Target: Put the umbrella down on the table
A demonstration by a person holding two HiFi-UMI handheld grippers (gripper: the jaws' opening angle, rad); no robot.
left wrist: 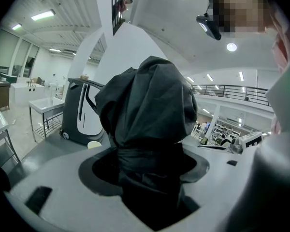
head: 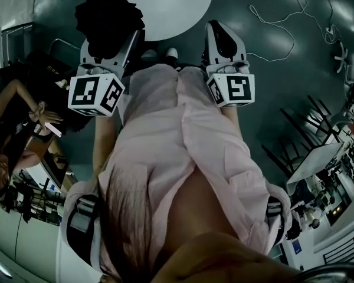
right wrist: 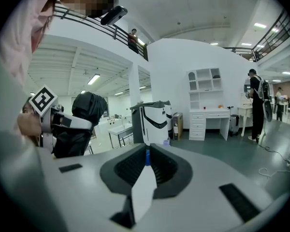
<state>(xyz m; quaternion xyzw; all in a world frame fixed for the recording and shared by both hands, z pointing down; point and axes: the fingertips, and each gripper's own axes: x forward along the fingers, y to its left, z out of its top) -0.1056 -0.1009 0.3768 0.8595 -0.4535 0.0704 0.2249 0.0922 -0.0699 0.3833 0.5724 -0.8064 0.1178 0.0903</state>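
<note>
Left gripper [head: 119, 43] is clamping the umbrella [head: 109, 13] for placement on the table [head: 171, 7] ahead; right gripper [head: 218, 34] is idling, clenched empty.

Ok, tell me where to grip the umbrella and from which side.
Take the umbrella at its narrow cinched waist, under the bunched top, coming from the side, across its length. The waist is slim enough to fit between jaws; the loose top bulges and would likely squash or slip. The left gripper clamps it just there.
</note>
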